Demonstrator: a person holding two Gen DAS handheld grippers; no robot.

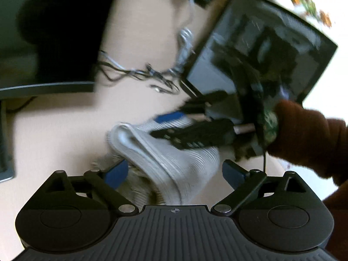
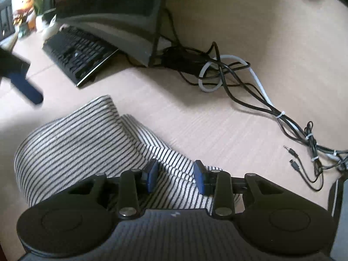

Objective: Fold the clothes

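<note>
On pale wood-grain surface (image 2: 217, 130): black-and-white striped knit garment (image 2: 71, 148), bunched, directly under right gripper (image 2: 175, 177), jaws apart, empty; left gripper (image 1: 175, 171) spread wide, empty, farther off.

Striped garment (image 2: 71, 150): white ground with thin dark horizontal stripes. Bench (image 2: 217, 130): pale beige, faint woodgrain. Right gripper (image 2: 175, 177): black body, blue pads (image 2: 152, 175). Left gripper (image 1: 174, 173): black body, blue pads (image 1: 116, 173). Keyboard (image 2: 76, 53): black, silver edge. Cables (image 2: 228, 74): black, with one white. Sleeve (image 1: 308, 134): rust brown. Monitor (image 2: 108, 10): dark screen, grey frame.
</note>
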